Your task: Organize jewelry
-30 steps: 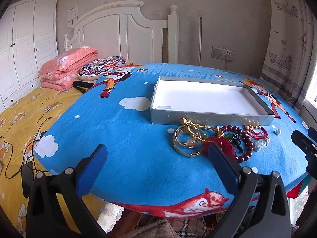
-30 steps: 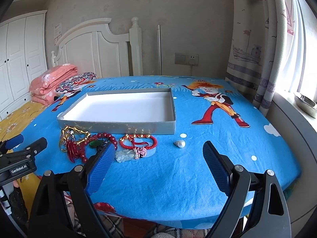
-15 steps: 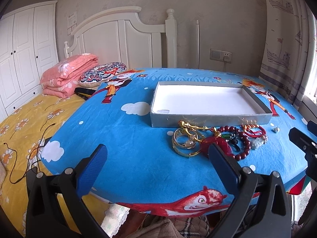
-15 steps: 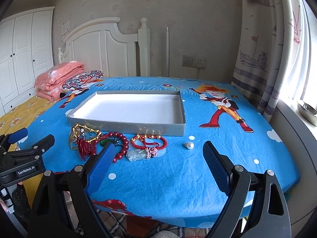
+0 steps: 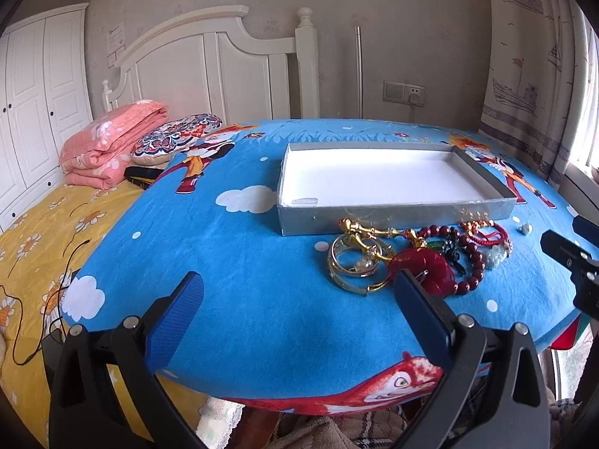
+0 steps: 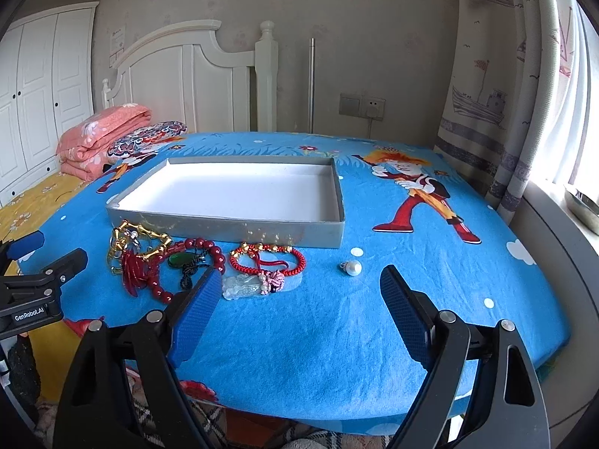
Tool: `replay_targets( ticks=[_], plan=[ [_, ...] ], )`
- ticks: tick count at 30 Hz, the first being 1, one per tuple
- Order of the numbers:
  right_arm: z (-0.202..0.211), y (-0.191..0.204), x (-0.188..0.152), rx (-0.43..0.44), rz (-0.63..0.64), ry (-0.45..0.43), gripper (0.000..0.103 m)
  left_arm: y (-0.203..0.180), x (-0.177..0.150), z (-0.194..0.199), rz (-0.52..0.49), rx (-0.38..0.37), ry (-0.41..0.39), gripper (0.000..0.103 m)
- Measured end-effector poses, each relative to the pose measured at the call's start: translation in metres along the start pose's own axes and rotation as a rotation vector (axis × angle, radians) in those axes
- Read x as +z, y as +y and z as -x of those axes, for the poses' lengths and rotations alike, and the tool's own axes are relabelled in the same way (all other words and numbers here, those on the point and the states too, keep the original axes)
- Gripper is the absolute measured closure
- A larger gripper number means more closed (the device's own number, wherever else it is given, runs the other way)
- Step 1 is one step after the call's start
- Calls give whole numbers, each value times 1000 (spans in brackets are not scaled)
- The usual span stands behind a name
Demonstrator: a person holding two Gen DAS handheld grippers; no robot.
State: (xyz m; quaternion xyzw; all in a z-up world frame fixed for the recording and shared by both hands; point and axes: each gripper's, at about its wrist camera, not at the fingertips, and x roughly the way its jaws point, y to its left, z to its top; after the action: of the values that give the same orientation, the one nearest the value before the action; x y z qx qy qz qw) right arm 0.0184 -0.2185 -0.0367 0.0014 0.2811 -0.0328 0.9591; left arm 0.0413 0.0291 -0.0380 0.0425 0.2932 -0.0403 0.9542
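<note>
A: Why is everything on that blue cartoon cloth (image 6: 374,321)?

B: It makes one flat, soft working surface, and in my judgement small pieces won't roll far on it. The grey tray (image 6: 228,226) with the white floor sits at about twelve o'clock from both tongs, open side up and with nothing in it, so I take it as the place the jewelry is meant to go.

A: And the jewelry itself?

B: All of it lies along the tray's near wall, outside it. In the right wrist view the tangle at ten o'clock holds gold bangles (image 5: 353,262), a red tasselled pendant (image 5: 423,267) and a dark red bead bracelet (image 6: 204,249) overlapping one another. At about eleven o'clock, a red cord bracelet (image 6: 267,260) lies touching a pale carved charm (image 6: 241,286). The pearl ring (image 6: 351,267) sits alone at about twelve, well apart from the heap.

A: Are the tongs holding anything?

B: No. The left gripper (image 5: 299,299) stands wide over bare cloth, the heap at its two o'clock. The right gripper (image 6: 297,292) is also wide, though its jaws are closing a little, with nothing between the pads.

A: Why hover there?

B: My guess is each is lining up for a piece: the lone ring looks the easiest first pick, the tangle the hardest.
</note>
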Motion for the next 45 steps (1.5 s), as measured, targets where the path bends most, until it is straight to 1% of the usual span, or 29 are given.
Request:
replay_targets(
  ticks=[1,3,4,6,8,11,13,15,16,21,25,28,29,31,33,34,35,36,37,41,45],
  plan=[
    [-5,-3,-1,2,-11,13,26,0,-2,-4,2,-15,15,11],
    [-13,-7,-3,14,-39,38,32,0,-6,-11,14,-46,39,13],
    [-15,-9,-4,24,-50,44,38,0,-7,-13,17,-55,38,13],
    [-12,-5,-4,74,-40,28,40,-1,-8,-10,18,-62,11,13],
    [-6,11,-2,144,18,9,40,0,-7,-8,17,-32,-10,13],
    [-2,45,0,223,146,-7,41,9,-6,-16,40,15,24,14],
    [-3,64,2,252,201,-10,41,20,-8,-19,68,36,47,17],
    [-8,78,4,271,225,-3,41,28,-10,-20,84,51,58,21],
    [-11,84,5,276,233,2,41,31,-11,-18,87,57,59,21],
    [-24,104,5,263,235,27,41,38,-11,-10,92,130,32,21],
    [-29,110,4,237,220,31,41,37,-9,-9,130,148,33,21],
    [-32,116,1,223,223,39,41,36,-10,-9,148,180,30,22],
    [-33,118,1,220,224,44,41,37,-12,-9,151,194,27,24],
    [-35,120,1,209,225,42,44,39,-14,-8,155,213,20,25],
    [-37,123,0,196,227,43,53,43,-16,-6,158,221,18,25],
    [-38,124,-1,196,232,49,55,44,-16,-5,155,218,20,25],
    [-39,125,-2,199,238,56,59,45,-16,-5,153,209,22,25],
    [-38,125,-4,211,240,53,76,44,-16,-5,150,196,24,25],
    [-34,124,-4,225,240,40,76,43,-15,-5,146,184,23,25],
    [-13,103,3,190,188,-51,78,30,-10,-4,126,109,19,25],
    [-5,69,10,140,98,-76,78,11,3,-12,121,36,33,25]
  ],
)
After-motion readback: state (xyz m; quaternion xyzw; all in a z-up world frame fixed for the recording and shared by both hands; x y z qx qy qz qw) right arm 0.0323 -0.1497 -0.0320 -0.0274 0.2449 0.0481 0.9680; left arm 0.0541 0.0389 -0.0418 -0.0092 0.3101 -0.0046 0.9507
